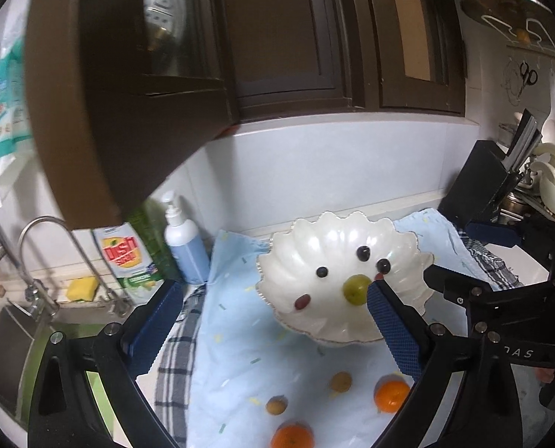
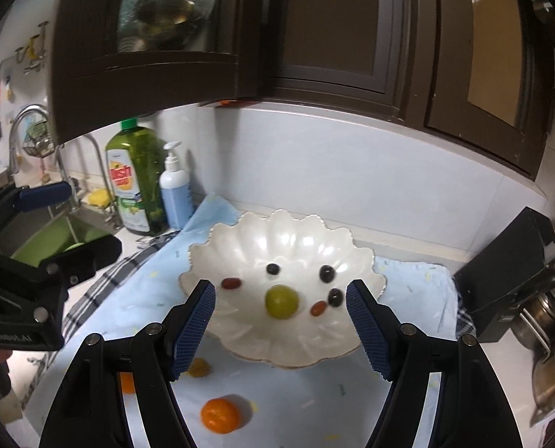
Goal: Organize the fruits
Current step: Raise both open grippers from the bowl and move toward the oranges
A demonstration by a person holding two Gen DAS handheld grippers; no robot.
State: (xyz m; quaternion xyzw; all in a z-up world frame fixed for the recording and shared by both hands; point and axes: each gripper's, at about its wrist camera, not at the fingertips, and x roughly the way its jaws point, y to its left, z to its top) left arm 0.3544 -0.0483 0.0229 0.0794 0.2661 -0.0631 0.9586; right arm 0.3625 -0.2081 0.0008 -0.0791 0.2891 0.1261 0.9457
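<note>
A white scalloped bowl (image 1: 311, 240) (image 2: 277, 235) stands on a light blue cloth (image 1: 240, 351) (image 2: 307, 403). In it lie a green fruit (image 1: 356, 288) (image 2: 281, 301), dark grapes (image 1: 363, 252) (image 2: 327, 272) and red oval fruits (image 1: 302, 301) (image 2: 231, 283). On the cloth in front lie oranges (image 1: 391, 395) (image 1: 291, 437) (image 2: 219, 414) and small brown fruits (image 1: 341, 380) (image 1: 276, 406) (image 2: 199, 367). My left gripper (image 1: 273, 310) is open and empty, above the cloth near the bowl's front. My right gripper (image 2: 280, 313) is open and empty, its fingers either side of the bowl's front.
A green dish soap bottle (image 2: 135, 183), a pump bottle (image 1: 186, 240) (image 2: 174, 186), a yellow sponge (image 1: 81, 287), a tap (image 1: 38, 261) and a sink (image 2: 53, 235) are at the left. A black knife block (image 1: 494, 183) (image 2: 509, 280) and metal pots (image 2: 550, 339) stand right. Dark cabinets (image 1: 277, 37) hang above.
</note>
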